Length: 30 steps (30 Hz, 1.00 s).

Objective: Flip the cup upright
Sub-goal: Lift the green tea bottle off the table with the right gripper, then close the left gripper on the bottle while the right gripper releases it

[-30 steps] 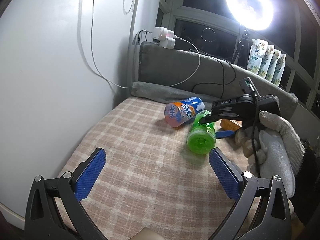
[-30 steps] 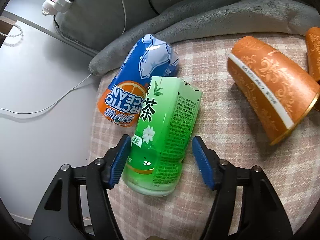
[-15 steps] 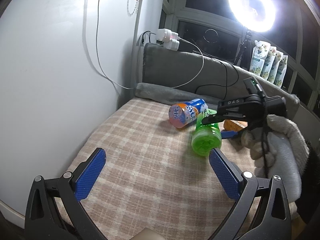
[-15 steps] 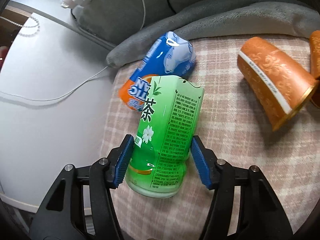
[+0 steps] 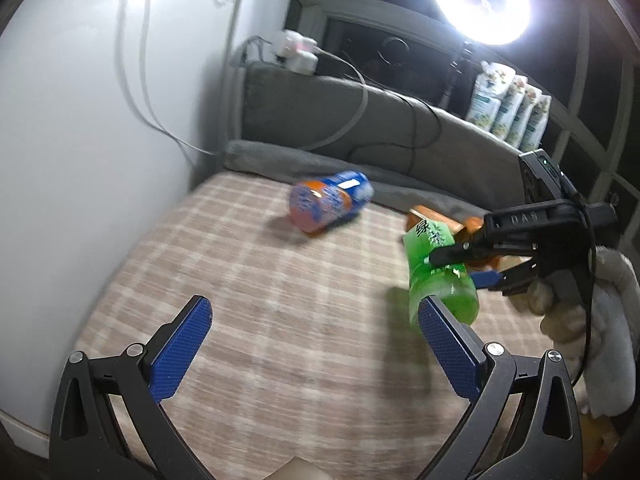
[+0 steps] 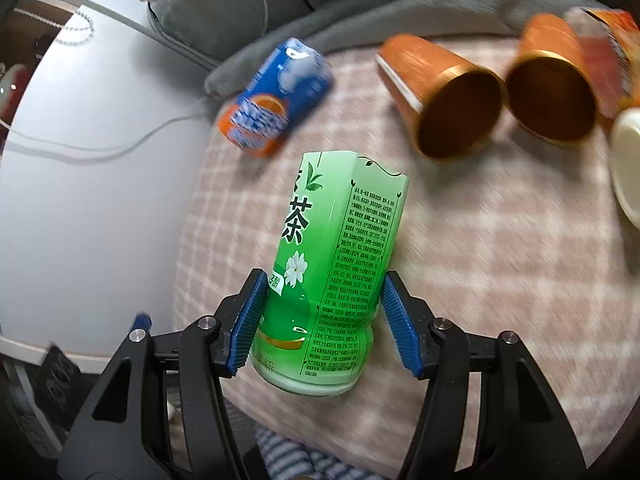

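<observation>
Plaid blanket [image 6: 480, 248], green cup [image 6: 336, 264] in right claw [image 6: 320, 320].

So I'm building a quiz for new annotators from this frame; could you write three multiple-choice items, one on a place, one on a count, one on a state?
1. Where does the blue-and-orange drink cup lie?
A. On the checked cloth, beside the grey blanket
B. Inside the left gripper
C. On the windowsill

2. How many orange paper cups with gold rims lie on their sides?
A. None
B. Two
C. Five

3. What is the right gripper doing?
A. Hanging open over bare cloth
B. Shut on the green tea cup
C. Shut on a white cable

Answers:
1 A: it rests on the checked cloth by the grey blanket, away from both grippers.
2 B: the right wrist view shows two, one next to the other, mouths towards the camera.
3 B: its blue pads press both sides of the green tea cup, while the left gripper stays open.
</observation>
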Available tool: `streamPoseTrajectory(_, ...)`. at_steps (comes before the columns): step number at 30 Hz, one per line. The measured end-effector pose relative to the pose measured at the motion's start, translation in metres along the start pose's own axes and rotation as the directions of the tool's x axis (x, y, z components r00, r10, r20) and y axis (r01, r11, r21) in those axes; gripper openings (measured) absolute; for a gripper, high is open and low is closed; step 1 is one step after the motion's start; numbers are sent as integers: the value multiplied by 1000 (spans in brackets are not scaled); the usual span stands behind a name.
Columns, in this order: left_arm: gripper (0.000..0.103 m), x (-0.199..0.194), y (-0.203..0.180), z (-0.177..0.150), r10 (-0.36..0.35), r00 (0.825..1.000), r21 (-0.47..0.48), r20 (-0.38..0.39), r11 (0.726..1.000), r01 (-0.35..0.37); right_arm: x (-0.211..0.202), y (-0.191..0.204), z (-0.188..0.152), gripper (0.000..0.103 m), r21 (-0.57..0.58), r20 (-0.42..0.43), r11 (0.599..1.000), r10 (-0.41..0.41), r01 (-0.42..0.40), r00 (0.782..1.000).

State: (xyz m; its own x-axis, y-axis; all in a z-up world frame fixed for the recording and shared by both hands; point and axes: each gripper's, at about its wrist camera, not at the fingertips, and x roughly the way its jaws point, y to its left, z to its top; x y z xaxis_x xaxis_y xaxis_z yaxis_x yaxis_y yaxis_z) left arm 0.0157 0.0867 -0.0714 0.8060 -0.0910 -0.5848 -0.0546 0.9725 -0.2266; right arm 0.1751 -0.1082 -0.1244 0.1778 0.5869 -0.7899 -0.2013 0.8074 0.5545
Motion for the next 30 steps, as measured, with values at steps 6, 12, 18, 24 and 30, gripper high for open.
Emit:
streamPoseTrajectory(6, 102, 18, -15, 1, -104, 989, -23, -109, 994, 102, -8, -18, -31, 62, -18, -13, 998, -66, 65, 998)
streamPoseTrajectory(12, 102, 37, -31, 7, -230, 947, -70, -226, 973, 220, -14, -22, -41, 63, -40, 13, 996, -81, 81, 997)
streamPoseTrajectory(18, 102, 52, -39, 21, -285, 915, -109, -286, 958, 265, -26, -24, -49, 74, -59, 39, 995, -76, 78, 996)
streamPoseTrajectory(24, 102, 74, -51, 33, -340, 862, -153, -375, 940, 304, -66, -39, -64, 74, -41, 149, 997, -64, 70, 987)
streamPoseTrajectory(30, 101, 105, -78, 37, -374, 793, -168, -481, 927, 335, -117, -77, -100, 74, 41, 284, 996, -93, 85, 954)
